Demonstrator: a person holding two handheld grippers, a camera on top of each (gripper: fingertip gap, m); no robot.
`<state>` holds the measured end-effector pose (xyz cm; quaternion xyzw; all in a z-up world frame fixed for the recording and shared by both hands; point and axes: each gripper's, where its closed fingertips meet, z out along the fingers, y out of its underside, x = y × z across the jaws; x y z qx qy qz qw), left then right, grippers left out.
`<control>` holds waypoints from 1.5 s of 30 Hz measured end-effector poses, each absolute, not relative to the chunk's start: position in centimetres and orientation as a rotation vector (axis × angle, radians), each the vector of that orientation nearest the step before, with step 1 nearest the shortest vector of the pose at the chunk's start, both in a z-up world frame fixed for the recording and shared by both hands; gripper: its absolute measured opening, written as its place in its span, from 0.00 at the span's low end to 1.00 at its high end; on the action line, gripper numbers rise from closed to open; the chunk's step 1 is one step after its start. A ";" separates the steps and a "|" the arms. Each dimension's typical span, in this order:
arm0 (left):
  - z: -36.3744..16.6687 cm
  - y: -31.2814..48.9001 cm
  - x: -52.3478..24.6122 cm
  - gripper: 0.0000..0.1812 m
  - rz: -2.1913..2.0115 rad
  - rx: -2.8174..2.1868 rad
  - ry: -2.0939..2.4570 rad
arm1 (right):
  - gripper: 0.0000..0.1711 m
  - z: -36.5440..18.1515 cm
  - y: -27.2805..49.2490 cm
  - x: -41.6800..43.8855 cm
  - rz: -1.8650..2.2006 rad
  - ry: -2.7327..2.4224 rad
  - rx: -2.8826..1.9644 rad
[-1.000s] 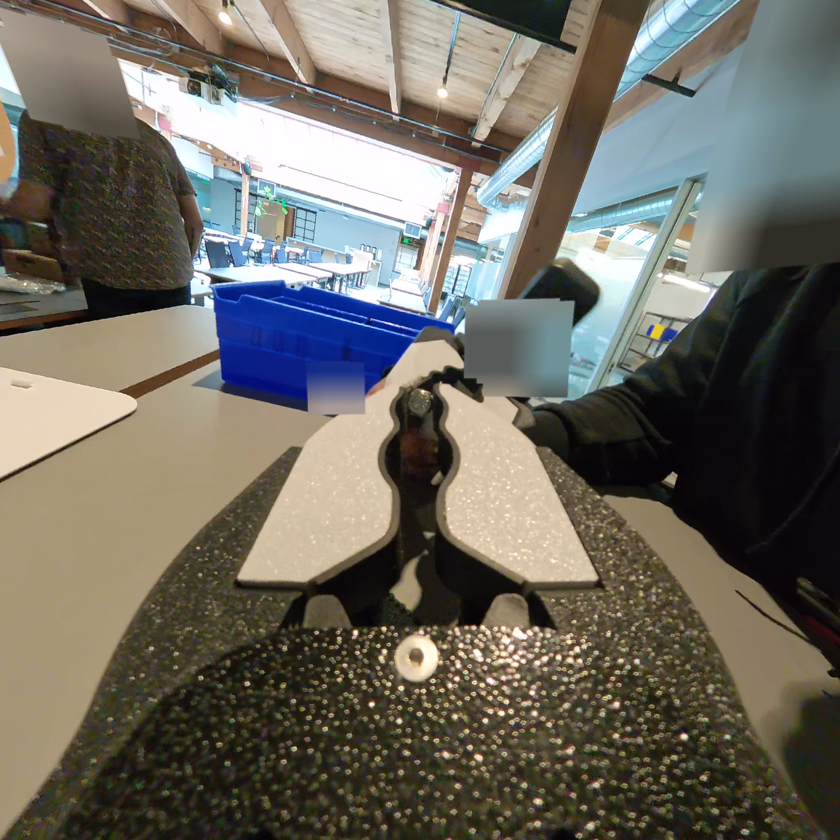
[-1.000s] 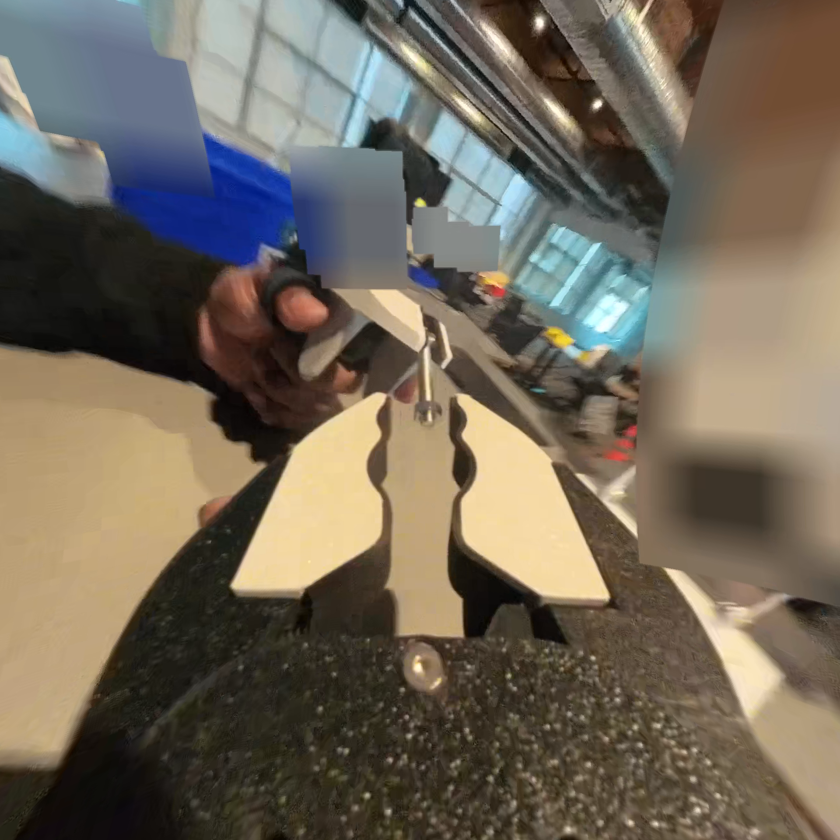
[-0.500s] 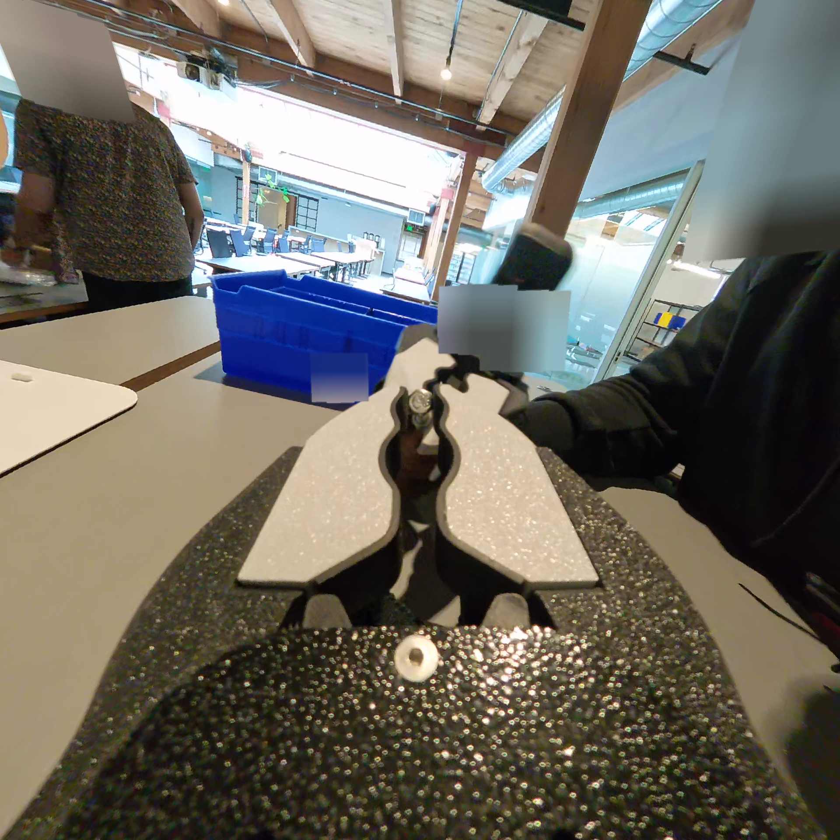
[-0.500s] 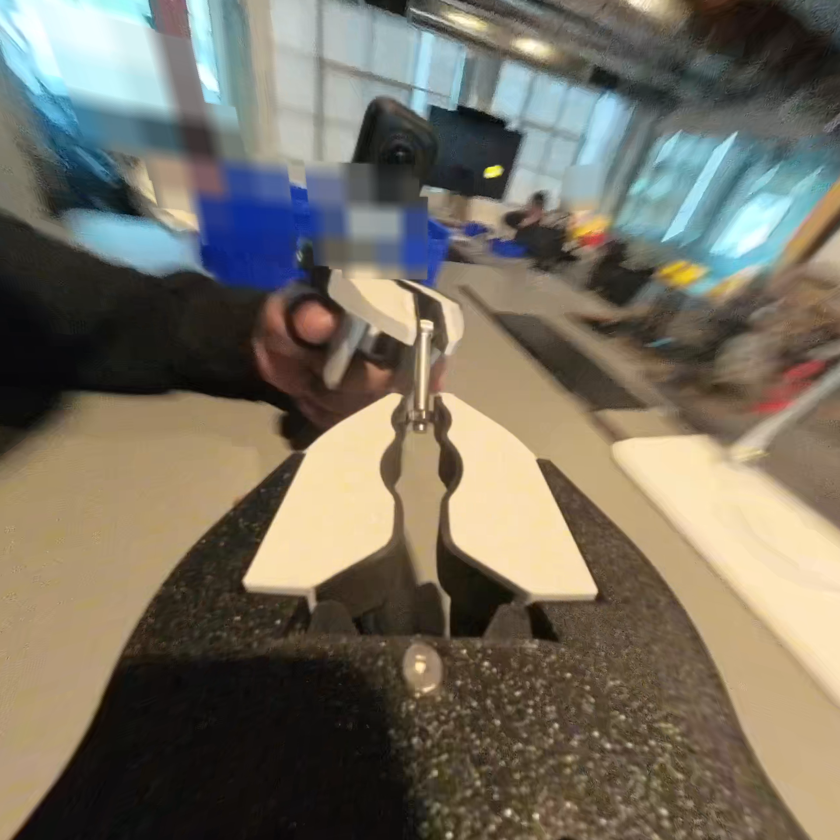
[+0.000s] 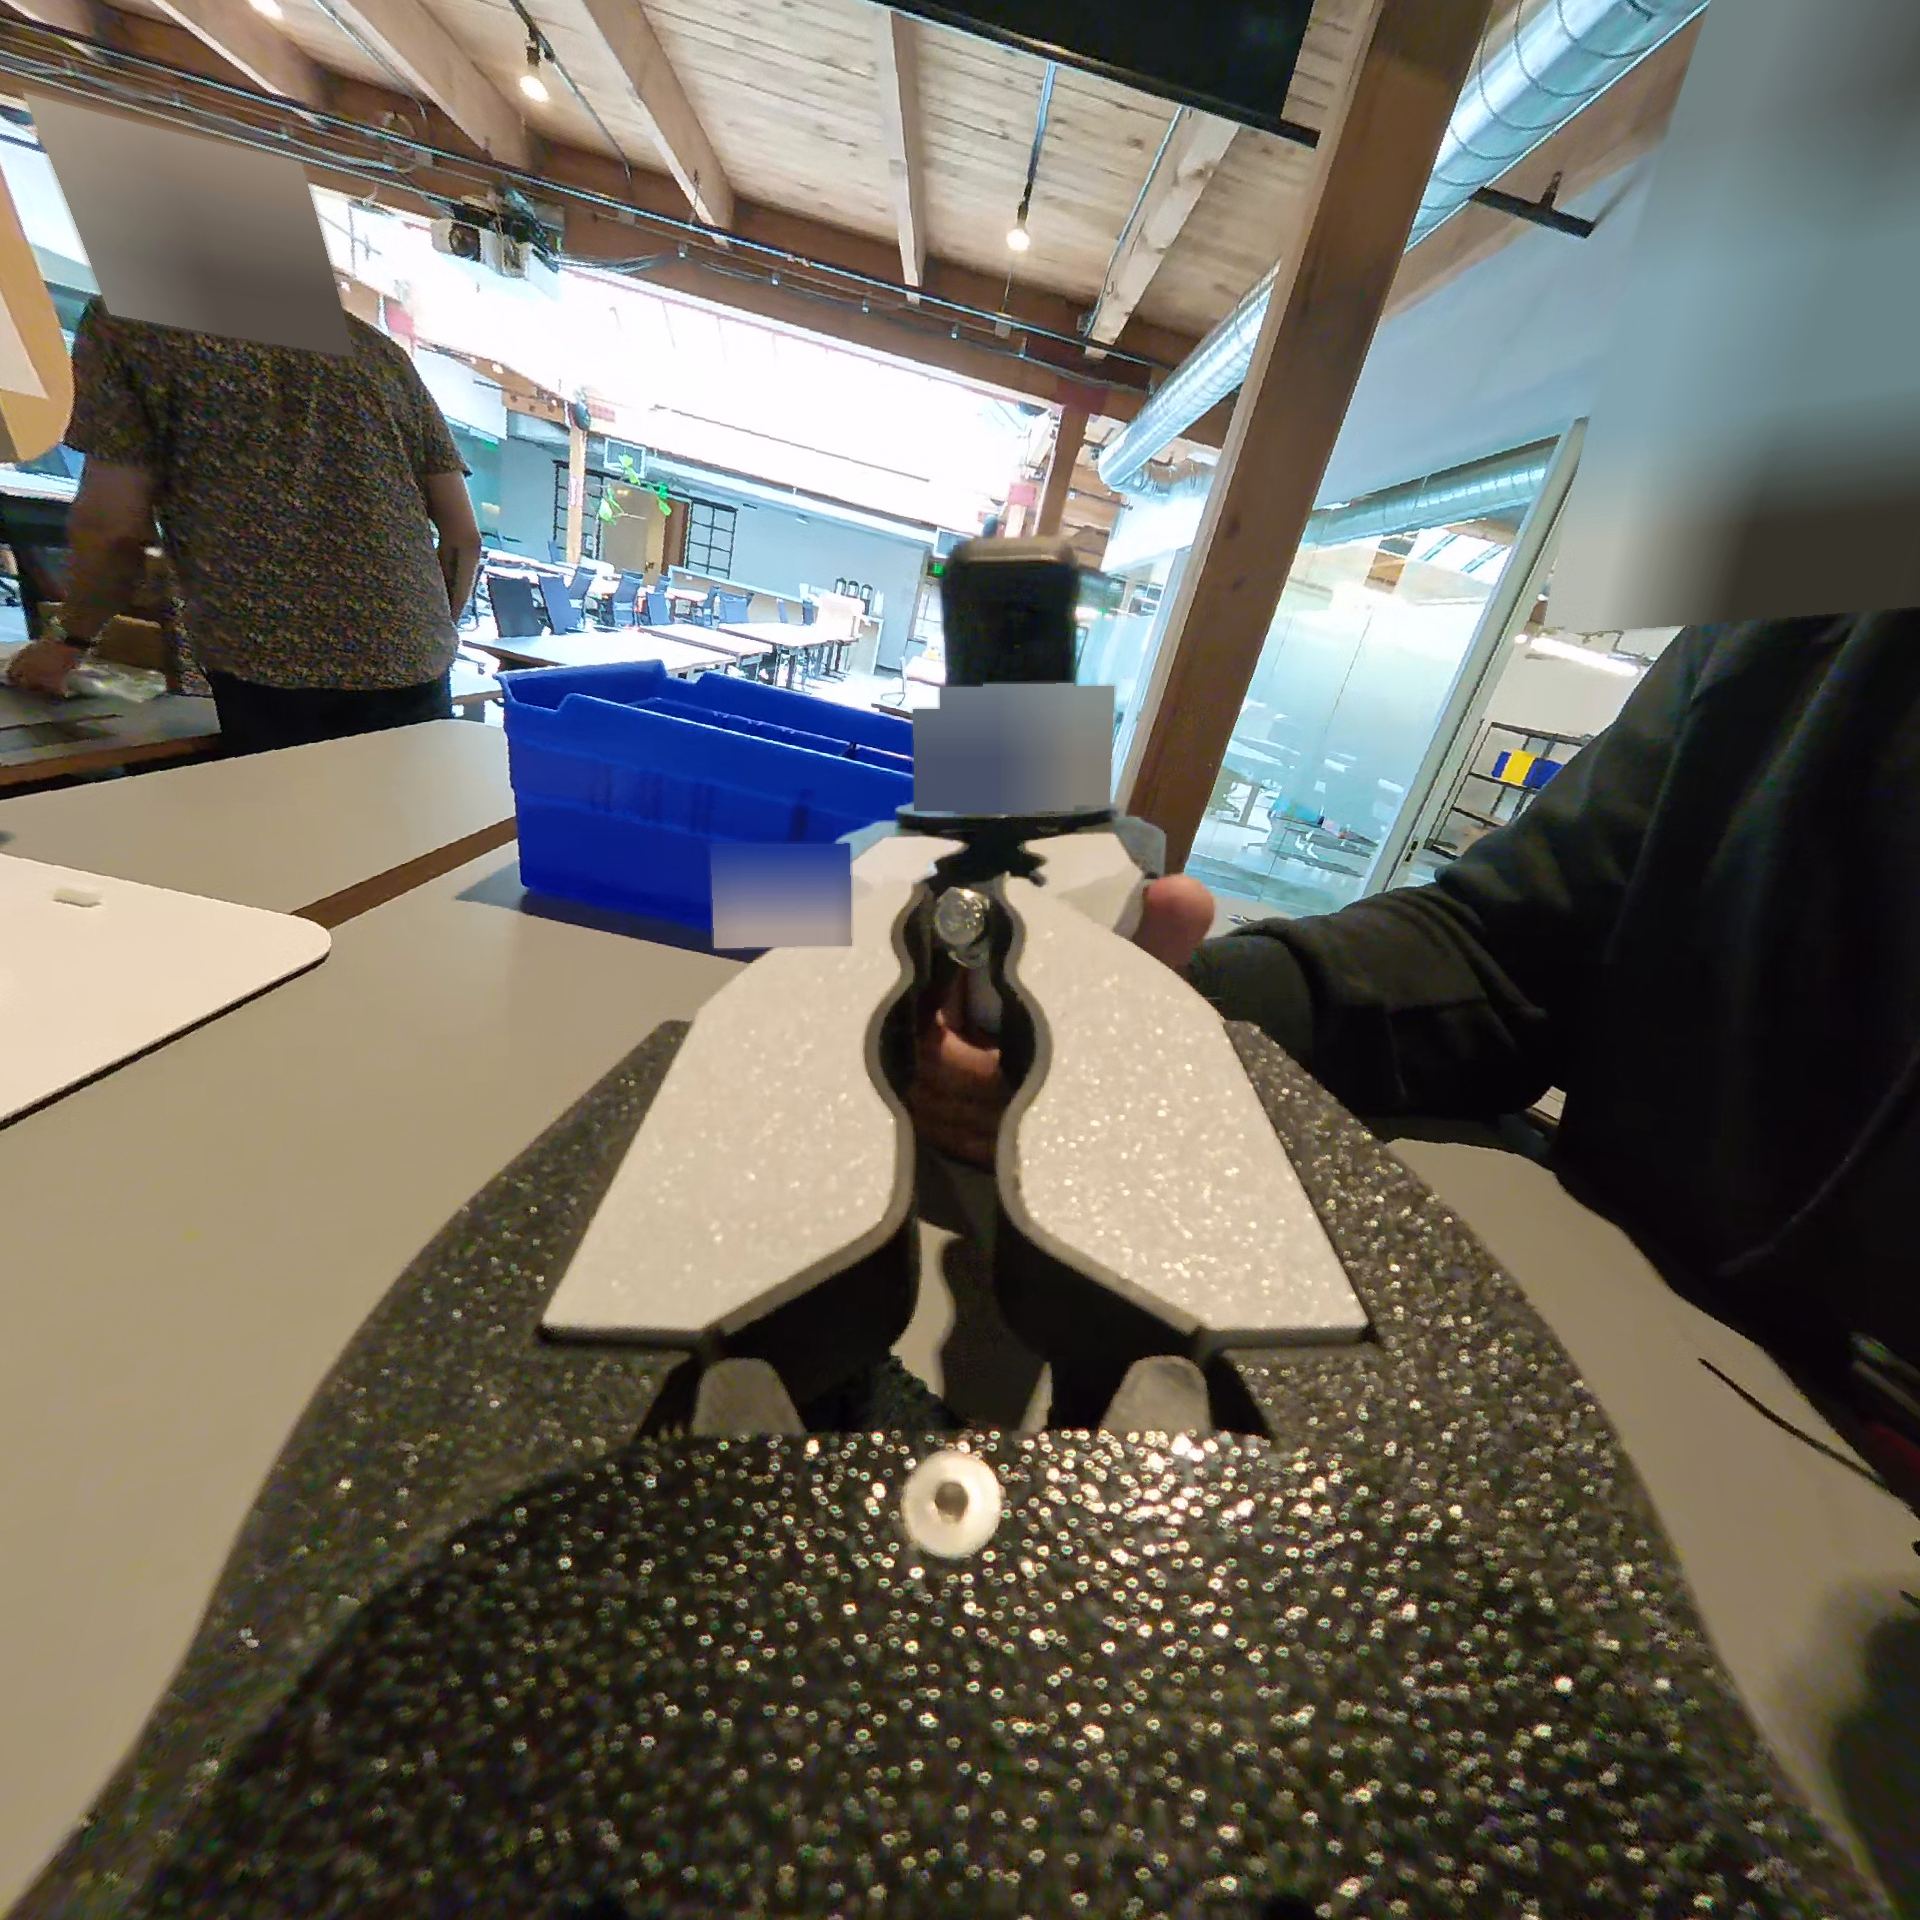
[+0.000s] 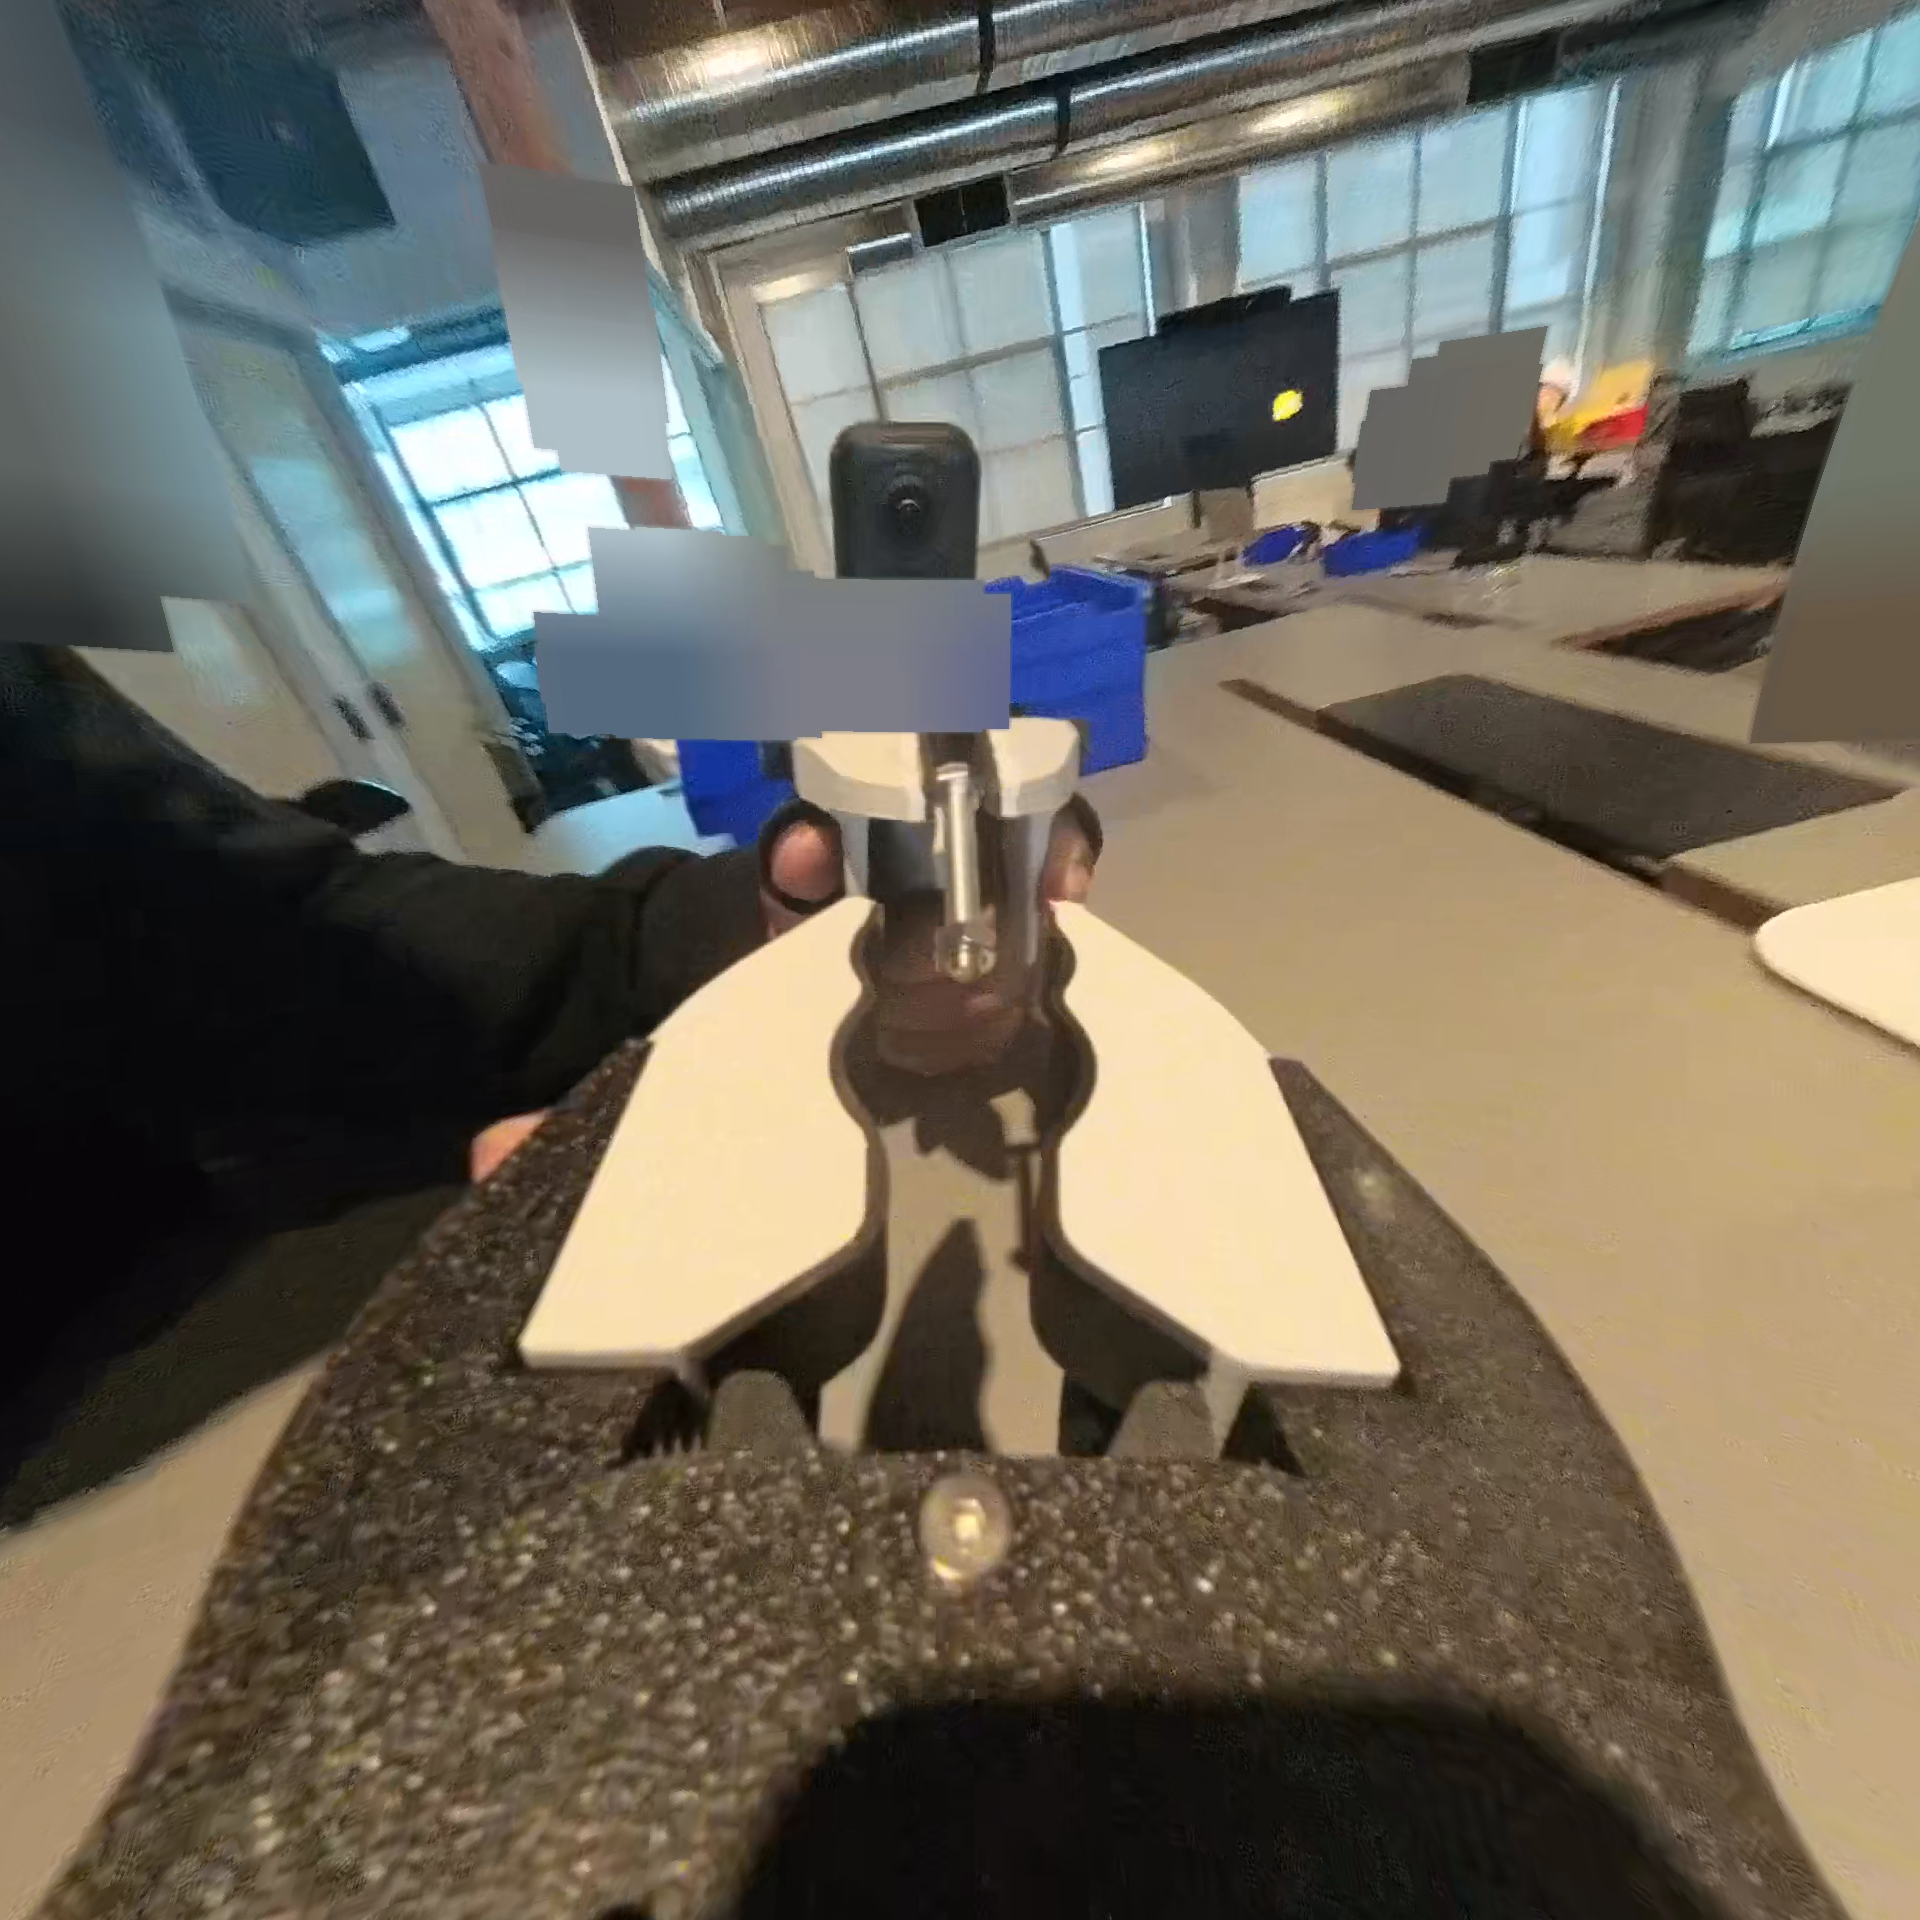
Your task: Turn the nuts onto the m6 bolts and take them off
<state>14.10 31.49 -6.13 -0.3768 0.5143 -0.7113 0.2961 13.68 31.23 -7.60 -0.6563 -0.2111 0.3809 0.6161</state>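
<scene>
My left gripper [image 5: 961, 906] is shut on the head of a silver M6 bolt [image 5: 961, 920] and holds it above the grey table [image 5: 312, 1143]. In the right wrist view the bolt [image 6: 958, 852] sticks out from the left gripper's white fingertips [image 6: 862, 774] toward me. A small nut [image 6: 961, 956] sits on its near end. My right gripper [image 6: 961, 925] is open, with its fingers on either side of the nut and a gap on both sides. The right gripper's fingers [image 5: 1101, 873] also show beyond the bolt in the left wrist view.
A blue bin [image 5: 675, 790] stands behind the grippers and also shows in the right wrist view [image 6: 1081, 665]. A white board [image 5: 135, 977] lies at the left. A person [image 5: 270, 520] stands at the back left. A black mat [image 6: 1579, 758] lies at the right. My left and right fingertips are right by each other.
The right gripper closed on the nut half a second ago and rolled round with it. Now it has let go and stands level and open. The left gripper kept hold of the bolt.
</scene>
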 end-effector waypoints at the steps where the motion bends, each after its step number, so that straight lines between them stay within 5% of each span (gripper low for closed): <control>1: -6.1 31.5 14.1 0.05 -1.893 -0.998 1.368 | 0.15 -7.7 31.2 13.6 0.930 -0.474 -1.524; 7: -6.2 31.2 14.1 0.05 -1.895 -0.993 1.384 | 0.06 -7.7 31.0 13.2 0.972 -0.481 -1.529; 20: -7.1 30.5 14.7 0.05 -1.843 -1.030 1.474 | 0.07 -8.2 31.1 15.1 -0.235 -0.926 -1.313; 27: -6.7 30.9 14.4 0.05 -1.853 -1.015 1.425 | 0.26 -8.2 30.9 14.4 0.440 -0.697 -1.467; 35: -6.8 30.8 14.5 0.05 -1.836 -1.012 1.437 | 0.04 -7.9 30.7 14.1 0.897 -0.539 -1.537; 45: -6.7 31.2 14.6 0.05 -1.846 -1.035 1.410 | 0.04 -7.6 31.1 14.5 -0.317 -0.898 -1.245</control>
